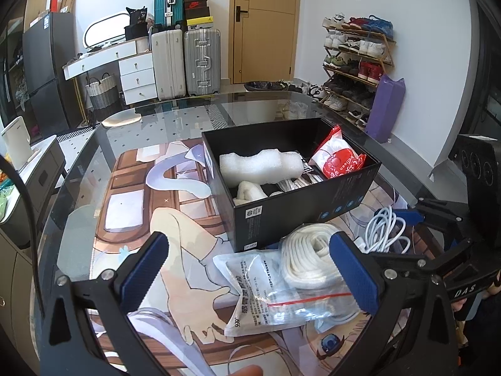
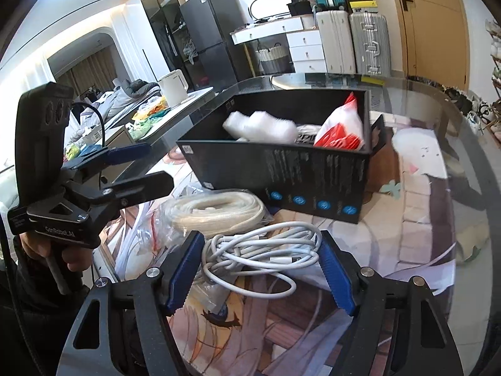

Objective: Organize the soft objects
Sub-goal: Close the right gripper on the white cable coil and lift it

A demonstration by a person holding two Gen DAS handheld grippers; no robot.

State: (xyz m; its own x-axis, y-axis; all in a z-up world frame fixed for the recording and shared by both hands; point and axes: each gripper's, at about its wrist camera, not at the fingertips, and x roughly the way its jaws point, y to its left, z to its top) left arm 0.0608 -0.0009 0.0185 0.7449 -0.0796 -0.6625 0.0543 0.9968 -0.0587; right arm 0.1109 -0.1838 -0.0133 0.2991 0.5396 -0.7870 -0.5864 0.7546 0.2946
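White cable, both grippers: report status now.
Right gripper straddles the white cable, pads not seen pressing. Left gripper open over the plastic pouch, holding nothing. Black box just beyond; rope coil lies beside the cable.

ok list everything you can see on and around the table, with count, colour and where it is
box: one, black, on the mat, open
foam piece: one, white, inside the box
balloon packet: one, red and white, leaning in the box corner
rope coil: one, cream, in front of the box
cable: one, white, bundled beside the rope
plastic bags: clear and white, under the rope
suitcases: three, teal, white, silver, by the door
shoe rack: one, wooden, right wall
left gripper: open, over the bags
right gripper: around the cable
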